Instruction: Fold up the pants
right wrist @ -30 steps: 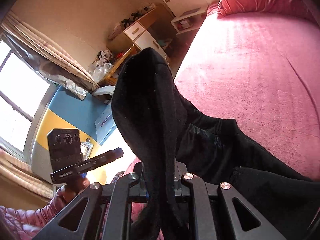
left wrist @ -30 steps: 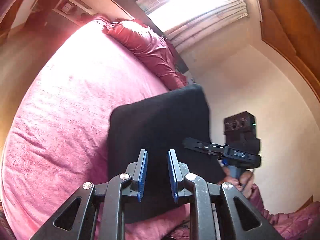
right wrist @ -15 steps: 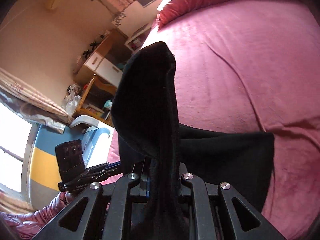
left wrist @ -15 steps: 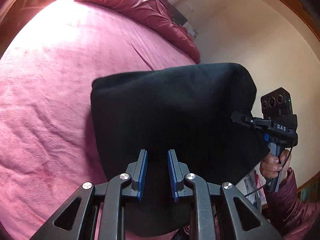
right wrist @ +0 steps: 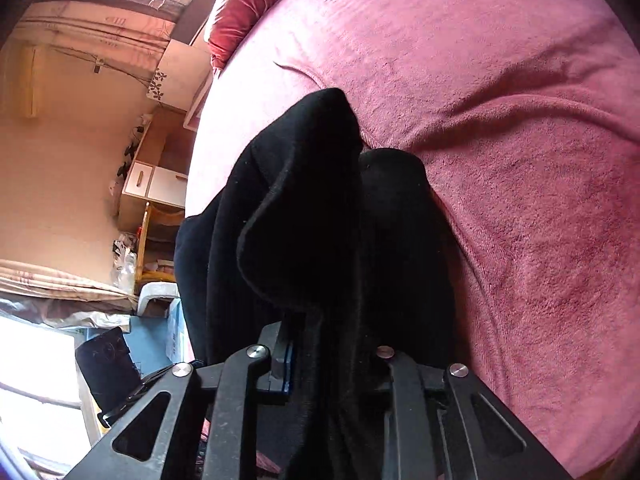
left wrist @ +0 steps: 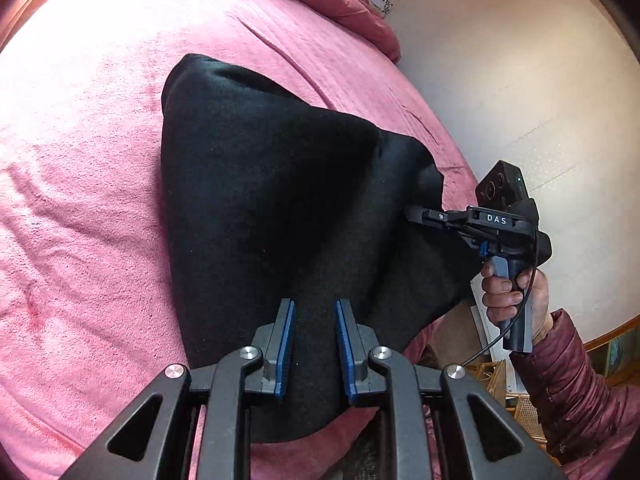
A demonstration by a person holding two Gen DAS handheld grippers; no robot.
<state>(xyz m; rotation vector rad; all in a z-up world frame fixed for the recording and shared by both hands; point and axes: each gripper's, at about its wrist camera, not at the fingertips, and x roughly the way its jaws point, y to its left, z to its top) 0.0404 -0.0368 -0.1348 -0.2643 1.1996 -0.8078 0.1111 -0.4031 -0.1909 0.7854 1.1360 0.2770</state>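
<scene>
Black pants [left wrist: 260, 200] pinched, both tools, pink bed [left wrist: 80, 200]

The only text that can be read is "DAS", in white capital letters on the black body of the right tool [left wrist: 416, 213], at about 3 o'clock in the left wrist view. It stands on the flat side of the housing, just behind the fingers and just below the small camera block [left wrist: 502, 190] mounted on top. In the right wrist view, no letters, numbers or labels can be made out on anything.
</scene>
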